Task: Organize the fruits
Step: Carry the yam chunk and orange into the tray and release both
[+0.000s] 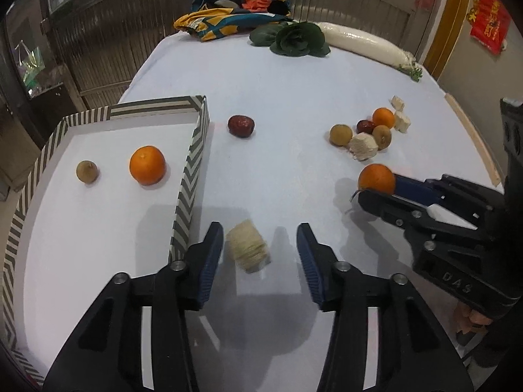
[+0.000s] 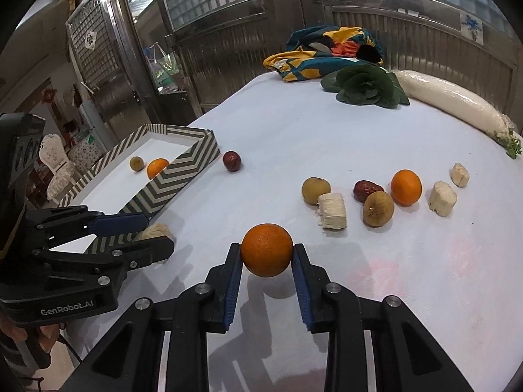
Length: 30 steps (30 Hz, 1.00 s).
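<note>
A striped tray (image 1: 189, 176) (image 2: 170, 179) on the left holds an orange (image 1: 147, 165) (image 2: 157, 167) and a brown longan (image 1: 87, 171) (image 2: 136, 163). My left gripper (image 1: 260, 248) (image 2: 157, 235) is open around a pale fibrous chunk (image 1: 246, 250) (image 2: 156, 230) beside the tray's right wall. My right gripper (image 2: 266, 254) (image 1: 376, 189) is shut on an orange (image 2: 266, 250) (image 1: 376, 178) just above the white tablecloth. A red jujube (image 1: 241, 125) (image 2: 232, 160) lies alone near the tray. A cluster of an orange (image 2: 406, 187), longans (image 2: 378, 209), a jujube (image 2: 366, 190) and pale chunks (image 2: 331, 210) lies to the right.
At the far edge of the table (image 1: 281, 75) lie a patterned cloth bag (image 1: 228, 13) (image 2: 330, 50), a dark leafy vegetable (image 1: 294, 39) (image 2: 366, 86) and a long white radish (image 1: 362, 44) (image 2: 451, 101). Metal gates stand behind.
</note>
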### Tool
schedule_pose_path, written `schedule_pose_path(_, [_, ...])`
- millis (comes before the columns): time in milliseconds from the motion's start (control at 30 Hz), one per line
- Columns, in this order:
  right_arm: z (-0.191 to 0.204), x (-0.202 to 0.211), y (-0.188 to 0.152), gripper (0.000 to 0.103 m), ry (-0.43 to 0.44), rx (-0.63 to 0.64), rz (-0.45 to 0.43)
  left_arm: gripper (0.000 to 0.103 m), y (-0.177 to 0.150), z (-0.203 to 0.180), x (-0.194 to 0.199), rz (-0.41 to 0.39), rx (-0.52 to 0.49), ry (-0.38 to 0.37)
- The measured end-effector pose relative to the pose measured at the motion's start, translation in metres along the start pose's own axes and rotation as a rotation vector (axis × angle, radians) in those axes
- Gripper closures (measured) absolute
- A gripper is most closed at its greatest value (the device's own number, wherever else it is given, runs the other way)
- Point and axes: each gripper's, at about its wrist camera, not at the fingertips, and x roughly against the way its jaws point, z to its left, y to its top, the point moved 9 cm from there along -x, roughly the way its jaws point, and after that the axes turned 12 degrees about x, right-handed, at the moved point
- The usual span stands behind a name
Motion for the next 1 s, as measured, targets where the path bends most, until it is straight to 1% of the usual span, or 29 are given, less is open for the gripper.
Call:
schedule_pose_path(133, [0.002, 0.0, 0.0, 0.073, 0.006, 0.004, -0.002, 0.051, -0.007, 0.005, -0.009, 0.036, 0.006, 0.012])
schedule_pose_path(200, [0.001, -0.001, 0.0, 0.073, 0.006, 0.002, -0.001, 0.051, -0.008, 0.003, -0.01, 0.03, -0.008, 0.025])
schedule_pose_path(300, [0.001, 0.0, 0.0, 0.073, 0.006, 0.003, -0.001, 0.052, -0.009, -0.001, -0.013, 0.035, -0.033, 0.023])
schedule_pose_path(333, [0.001, 0.0, 0.0, 0.073, 0.007, 0.002, -0.001, 0.064, -0.01, -0.002, -0.014, 0.035, -0.04, 0.023])
schedule_pose_path(367, [0.001, 0.0, 0.0, 0.073, 0.007, 0.002, -0.003, 0.071, -0.01, -0.001, -0.015, 0.039, -0.042, 0.029])
schedule_pose_path(400, [0.001, 0.001, 0.0, 0.073, 0.007, 0.002, -0.005, 0.073, -0.01, 0.001, -0.015, 0.032, -0.041, 0.036])
schedule_pose_path(433, [0.001, 0.002, 0.001, 0.073, 0.007, 0.002, -0.007, 0.079, -0.009, 0.003, -0.014, 0.025, -0.035, 0.032])
schedule_pose_path(533, [0.001, 0.004, 0.002, 0.073, 0.009, -0.002, -0.014, 0.085, -0.006, 0.006, -0.008, 0.017, -0.011, -0.004])
schedule_pose_path(867, [0.014, 0.021, 0.016, 0.073, 0.018, 0.017, -0.061, 0.085, 0.006, 0.005, 0.032, -0.075, -0.015, -0.032])
schedule_pose_path(1000, [0.027, 0.027, 0.027, 0.073, 0.025, 0.047, -0.082, 0.085, 0.013, 0.014, 0.047, -0.109, -0.012, -0.022])
